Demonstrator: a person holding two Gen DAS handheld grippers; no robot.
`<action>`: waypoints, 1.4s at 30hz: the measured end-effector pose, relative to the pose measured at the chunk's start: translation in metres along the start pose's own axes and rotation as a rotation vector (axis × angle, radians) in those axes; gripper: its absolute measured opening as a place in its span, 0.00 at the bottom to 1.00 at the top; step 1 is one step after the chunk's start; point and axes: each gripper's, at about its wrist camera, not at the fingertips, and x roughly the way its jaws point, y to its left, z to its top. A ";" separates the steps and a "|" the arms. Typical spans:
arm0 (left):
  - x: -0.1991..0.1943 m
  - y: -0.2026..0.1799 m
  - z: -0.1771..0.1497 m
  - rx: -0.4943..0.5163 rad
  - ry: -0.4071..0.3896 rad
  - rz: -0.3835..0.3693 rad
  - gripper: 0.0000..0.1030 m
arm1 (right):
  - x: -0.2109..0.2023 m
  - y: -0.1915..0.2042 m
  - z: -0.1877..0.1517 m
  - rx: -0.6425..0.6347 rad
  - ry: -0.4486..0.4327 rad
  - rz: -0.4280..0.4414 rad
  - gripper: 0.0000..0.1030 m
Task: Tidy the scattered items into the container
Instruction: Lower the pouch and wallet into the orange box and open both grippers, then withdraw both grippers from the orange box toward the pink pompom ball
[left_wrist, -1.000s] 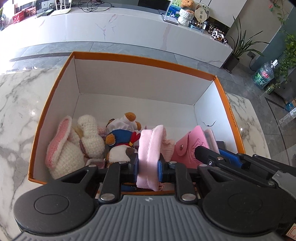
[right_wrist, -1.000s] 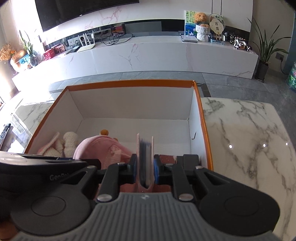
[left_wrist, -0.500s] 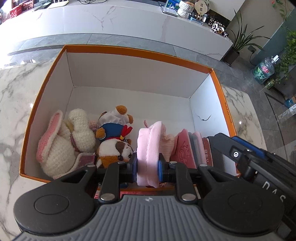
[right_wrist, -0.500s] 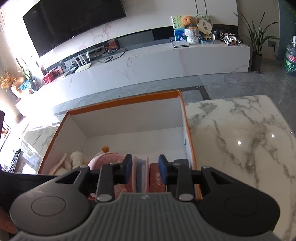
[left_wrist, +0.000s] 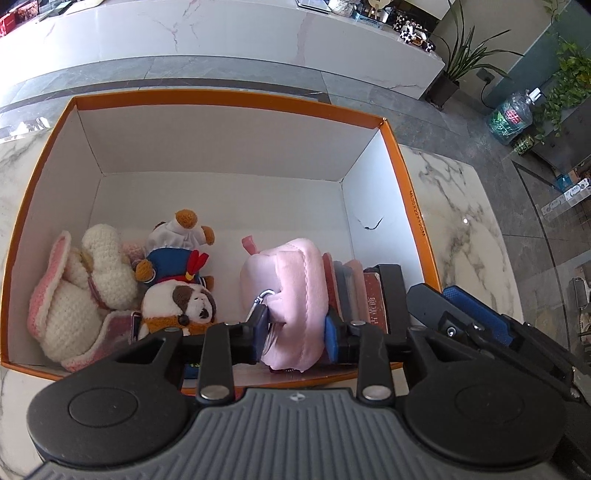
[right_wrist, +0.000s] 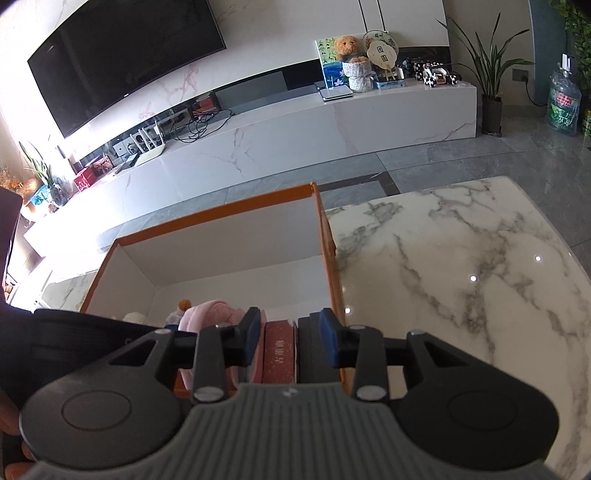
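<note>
Two grippers: both point down at one orange box (left_wrist: 413, 192) with white walls inside, and the box sits on a white marble table (left_wrist: 461, 221).
Far left in the box: a knitted white bunny (left_wrist: 85, 291) with pink ears lies against the left wall.
Next to the bunny: a duck toy (left_wrist: 177, 254) in a blue sailor suit and a white cap, touching the bunny.
Under the duck: a small white and brown puppy toy (left_wrist: 181, 302), close to the near wall.
Middle of the box: a soft pink pouch (left_wrist: 295, 288) with a silver clip on its left side.
Left gripper (left_wrist: 295, 328): its jaws are opening, with the pink pouch between the two blue pads; the right pad touches the pouch, and the left pad sits by the silver clip.
Right of the pouch: thin flat things stand on edge in a row, then a dark red box (left_wrist: 375, 302) with pale writing, then a black box (left_wrist: 393, 295) by the right wall.
Right gripper (right_wrist: 290, 341): its jaws are opening, and it hangs above the dark red box and the black box; the pads press on nothing.
Right side: bare marble table top beside the orange box.
Far back: a long white cabinet (right_wrist: 332, 125) with a teddy bear (right_wrist: 347, 46) on it, and a big dark TV (right_wrist: 122, 55) on the wall.
</note>
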 end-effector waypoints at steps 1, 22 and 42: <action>0.001 0.000 0.000 0.000 -0.001 -0.004 0.34 | 0.001 -0.002 -0.001 0.004 0.003 0.001 0.37; -0.007 0.014 -0.007 -0.062 -0.042 -0.088 0.48 | -0.008 -0.014 -0.008 0.059 -0.012 0.013 0.40; -0.008 0.004 -0.021 -0.025 -0.088 -0.128 0.28 | -0.014 -0.011 -0.018 0.064 -0.002 0.025 0.40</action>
